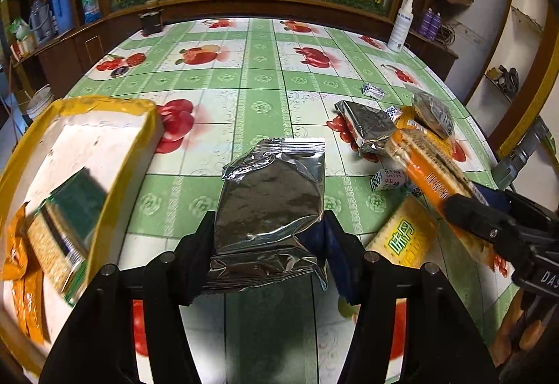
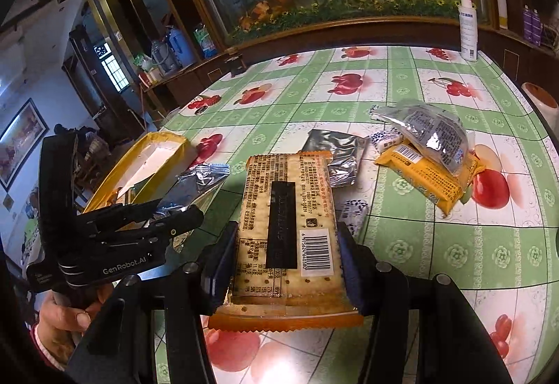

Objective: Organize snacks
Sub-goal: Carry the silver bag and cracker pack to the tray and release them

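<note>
My left gripper [image 1: 269, 234] is shut on a silver foil snack bag [image 1: 270, 199] and holds it above the table. My right gripper [image 2: 286, 241] is shut on an orange cracker pack [image 2: 288, 209]; this pack also shows at the right of the left wrist view [image 1: 429, 167]. A white box with yellow tape [image 1: 87, 146] stands at the left and holds cracker packs [image 1: 59, 237]; it also shows in the right wrist view [image 2: 153, 157]. The left gripper appears in the right wrist view [image 2: 174, 223] beside that box.
Loose snacks lie on the fruit-print tablecloth [image 1: 258, 83]: a second silver bag [image 1: 370, 125], a yellow cracker pack [image 1: 405, 234], small wrapped candies [image 1: 387, 178], a yellow pack under a clear pouch [image 2: 433, 153]. A white spray bottle [image 1: 400, 28] stands at the far edge.
</note>
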Demonstrator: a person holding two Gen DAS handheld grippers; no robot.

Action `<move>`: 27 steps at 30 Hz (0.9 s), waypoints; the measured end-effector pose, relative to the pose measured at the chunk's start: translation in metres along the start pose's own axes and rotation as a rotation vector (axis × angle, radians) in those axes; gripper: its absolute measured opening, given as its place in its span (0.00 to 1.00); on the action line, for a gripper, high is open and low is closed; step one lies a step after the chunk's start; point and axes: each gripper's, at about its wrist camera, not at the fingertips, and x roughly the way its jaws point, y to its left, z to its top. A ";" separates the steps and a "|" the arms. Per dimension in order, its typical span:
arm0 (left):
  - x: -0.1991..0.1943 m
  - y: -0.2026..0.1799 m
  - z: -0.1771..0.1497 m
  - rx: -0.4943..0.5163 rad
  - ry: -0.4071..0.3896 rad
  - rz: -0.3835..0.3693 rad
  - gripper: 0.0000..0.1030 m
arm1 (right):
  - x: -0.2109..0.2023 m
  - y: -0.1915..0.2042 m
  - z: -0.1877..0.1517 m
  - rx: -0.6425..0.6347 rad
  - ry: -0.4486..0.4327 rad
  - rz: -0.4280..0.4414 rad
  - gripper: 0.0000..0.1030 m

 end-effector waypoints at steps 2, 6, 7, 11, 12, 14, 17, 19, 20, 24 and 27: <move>-0.007 0.004 -0.003 -0.011 -0.008 0.007 0.55 | 0.000 0.009 -0.003 -0.007 0.001 0.014 0.53; -0.021 0.012 -0.009 -0.033 -0.023 0.034 0.55 | 0.002 0.025 -0.008 -0.020 0.010 0.040 0.53; -0.024 0.015 -0.011 -0.039 -0.026 0.039 0.55 | 0.003 0.029 -0.009 -0.025 0.013 0.048 0.53; -0.034 0.027 -0.016 -0.059 -0.040 0.063 0.56 | 0.006 0.046 -0.011 -0.050 0.019 0.073 0.53; -0.036 0.029 -0.017 -0.064 -0.044 0.068 0.56 | 0.006 0.050 -0.012 -0.056 0.020 0.078 0.53; -0.040 0.034 -0.019 -0.073 -0.051 0.077 0.56 | 0.008 0.059 -0.013 -0.069 0.023 0.090 0.53; -0.044 0.043 -0.022 -0.089 -0.057 0.086 0.56 | 0.011 0.070 -0.013 -0.083 0.028 0.108 0.53; -0.047 0.050 -0.024 -0.103 -0.059 0.091 0.56 | 0.013 0.078 -0.013 -0.093 0.033 0.118 0.53; -0.048 0.054 -0.025 -0.110 -0.059 0.091 0.56 | 0.014 0.081 -0.014 -0.097 0.035 0.121 0.53; -0.051 0.068 -0.028 -0.135 -0.064 0.101 0.56 | 0.018 0.095 -0.014 -0.118 0.044 0.137 0.53; -0.055 0.077 -0.031 -0.153 -0.067 0.110 0.56 | 0.024 0.103 -0.013 -0.126 0.053 0.151 0.53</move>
